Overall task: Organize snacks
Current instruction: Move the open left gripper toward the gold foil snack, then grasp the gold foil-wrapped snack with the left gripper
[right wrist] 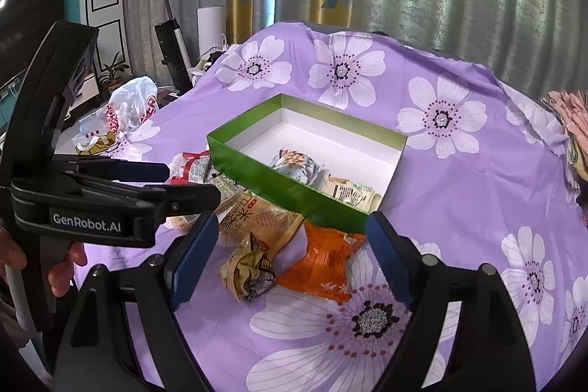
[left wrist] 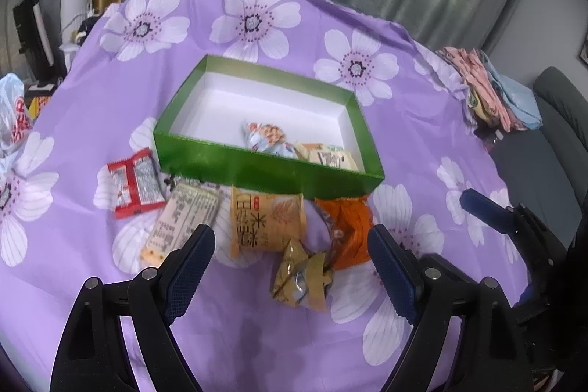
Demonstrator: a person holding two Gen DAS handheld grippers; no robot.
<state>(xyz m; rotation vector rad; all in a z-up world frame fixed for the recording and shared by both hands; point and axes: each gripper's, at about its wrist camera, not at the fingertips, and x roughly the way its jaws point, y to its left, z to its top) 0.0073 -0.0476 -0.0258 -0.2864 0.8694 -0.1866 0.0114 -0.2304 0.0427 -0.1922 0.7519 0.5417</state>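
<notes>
Snacks (left wrist: 267, 222) loose on purple cloth (left wrist: 422, 142), just before green box (left wrist: 257, 168). Left gripper (left wrist: 290, 256) spread wide, empty, above them. Right gripper (right wrist: 292, 252) likewise spread, empty, over orange packet (right wrist: 323, 267). Two more packets (right wrist: 297, 164) inside box.

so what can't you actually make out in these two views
- Green box: in the left wrist view its near wall hides the lower parts of the packets inside.
- Beige striped packet: in the right wrist view the left gripper covers most of it.
- Print on the yellow packet: too blurred to read.
- Folded cloths: cut off by the picture's edge.
</notes>
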